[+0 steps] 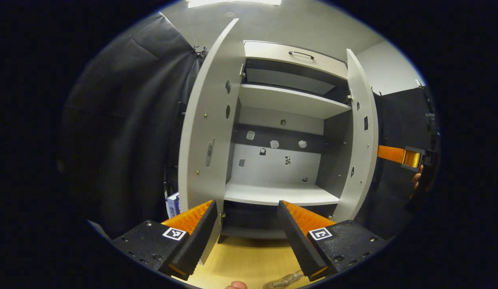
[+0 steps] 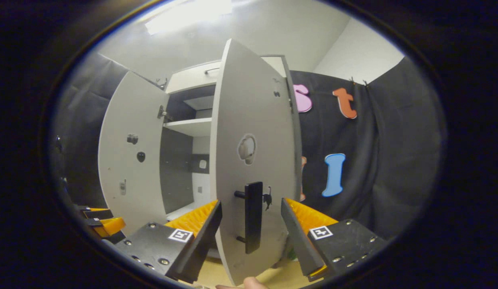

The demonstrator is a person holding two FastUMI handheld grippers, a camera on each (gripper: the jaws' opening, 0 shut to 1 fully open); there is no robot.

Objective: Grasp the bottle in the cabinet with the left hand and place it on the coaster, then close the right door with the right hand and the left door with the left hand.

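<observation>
Right gripper (image 2: 251,235) open astride door handle (image 2: 253,216)

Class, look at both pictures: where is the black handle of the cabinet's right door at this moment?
In the right gripper view, the black handle stands upright on the outer face of the right door, low down, between the open fingers of the right gripper.

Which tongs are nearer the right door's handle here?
Right. The right tongs sit open with the right door's handle between the fingers; the left tongs face the open cabinet, away from it.
</observation>
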